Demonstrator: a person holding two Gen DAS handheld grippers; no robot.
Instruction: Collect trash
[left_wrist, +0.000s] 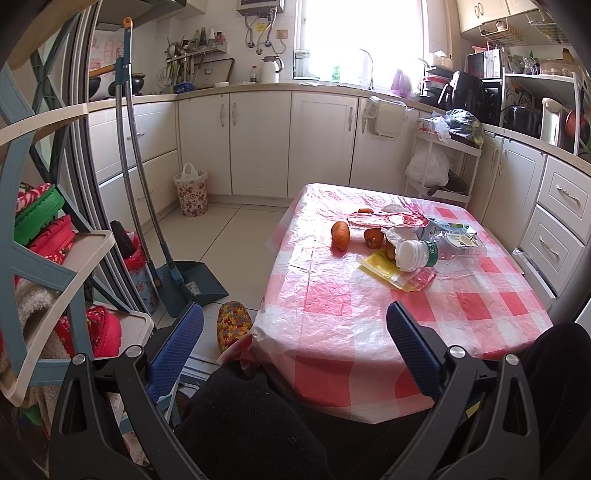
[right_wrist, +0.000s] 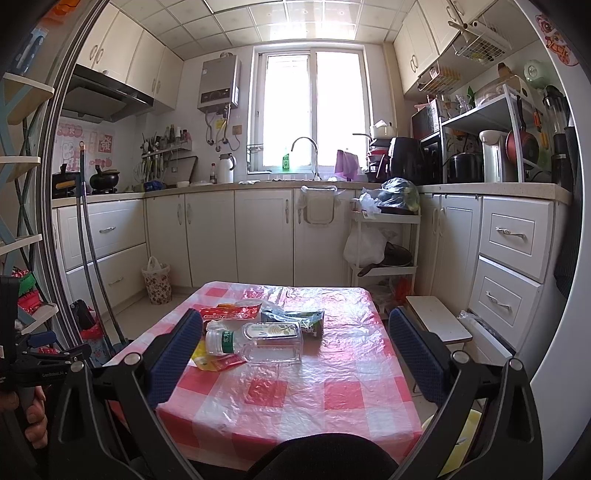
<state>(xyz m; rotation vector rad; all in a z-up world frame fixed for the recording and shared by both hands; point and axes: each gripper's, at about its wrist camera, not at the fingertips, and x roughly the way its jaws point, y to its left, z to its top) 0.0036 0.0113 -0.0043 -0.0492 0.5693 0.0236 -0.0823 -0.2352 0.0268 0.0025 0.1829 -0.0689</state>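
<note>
Kitchen cabinets ring a small worktop (right_wrist: 295, 406) under a red-checked plastic cover. Trash clusters at its far half: a clear bottle (right_wrist: 255, 341) on its side with a green label, writing too small to read, a red wrapper (right_wrist: 229, 313), a yellow packet (left_wrist: 384, 267), orange peels (left_wrist: 340, 233). The near half lies bare. Left gripper (left_wrist: 295, 350) and right gripper (right_wrist: 291, 362) hang spread wide, empty, at the near edge.

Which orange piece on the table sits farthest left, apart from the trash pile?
The biggest orange piece: it lies alone on bare tablecloth, left of the wrappers; the other pieces touch or tuck into the pile.
</note>
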